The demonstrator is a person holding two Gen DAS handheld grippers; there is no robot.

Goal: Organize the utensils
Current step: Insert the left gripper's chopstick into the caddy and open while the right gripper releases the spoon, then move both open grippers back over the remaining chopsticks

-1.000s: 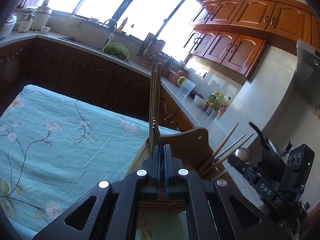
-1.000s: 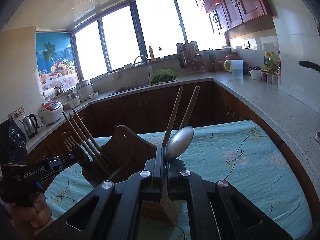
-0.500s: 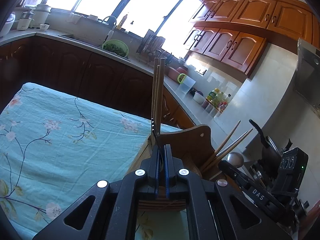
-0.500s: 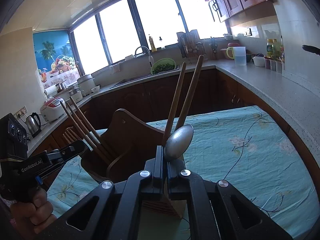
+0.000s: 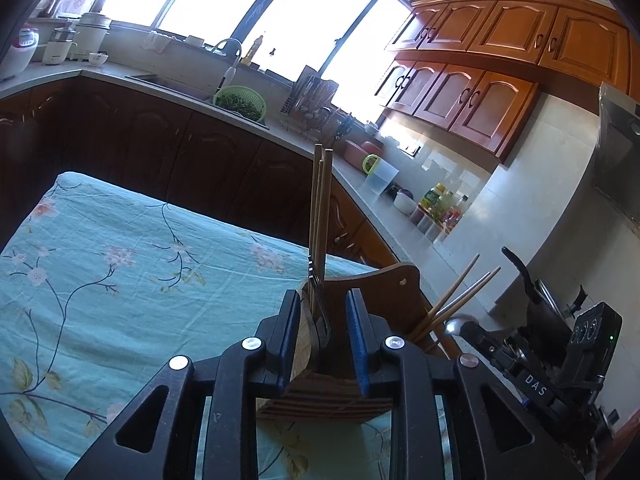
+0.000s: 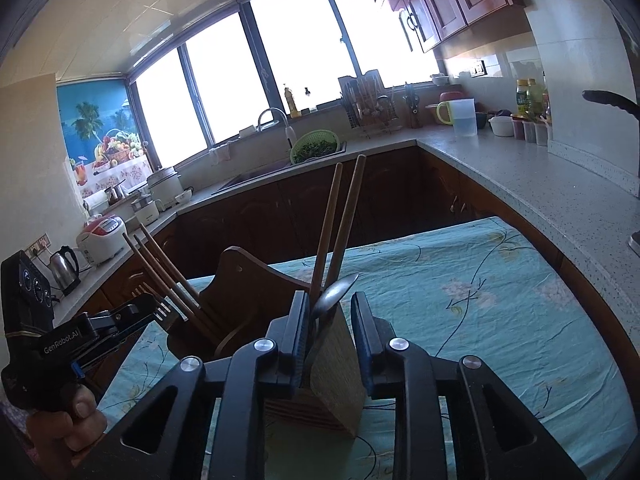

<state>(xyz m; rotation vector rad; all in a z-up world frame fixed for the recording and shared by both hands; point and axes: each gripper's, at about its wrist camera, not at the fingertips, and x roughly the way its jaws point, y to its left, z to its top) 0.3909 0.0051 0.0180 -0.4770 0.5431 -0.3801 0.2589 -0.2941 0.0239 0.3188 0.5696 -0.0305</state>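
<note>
On the table: a turquoise floral cotton tablecloth (image 5: 120, 264), creased, fills the lower left of the left wrist view.
Holder: one brown wooden utensil holder (image 6: 256, 280) with a curved, arched back stands at the lower centre of both views, split into compartments.
Chopsticks: three light wooden chopsticks (image 5: 320, 200) rise near upright at centre of the left wrist view; three more (image 5: 460, 296) lean at lower right.
Fork: one dark metal fork (image 5: 318, 292) stands tines up in the holder, between the open fingers.
Spoon: one rounded grey metal spoon (image 6: 334, 292) stands bowl up in its compartment.
Left gripper (image 5: 323, 332): black, with blue pads; its jaws are opening, apart on either side of the fork and not pressing it.
Right gripper (image 6: 330, 332): its jaws are opening, with the spoon between them, resting near the left pad; contact cannot be told.
Change: a second ago both pairs of fingers were clamped together on fork and spoon; now each has a clear gap.
Hand (image 6: 68, 420): at lower left of the right wrist view, gripping the left tool's handle.
</note>
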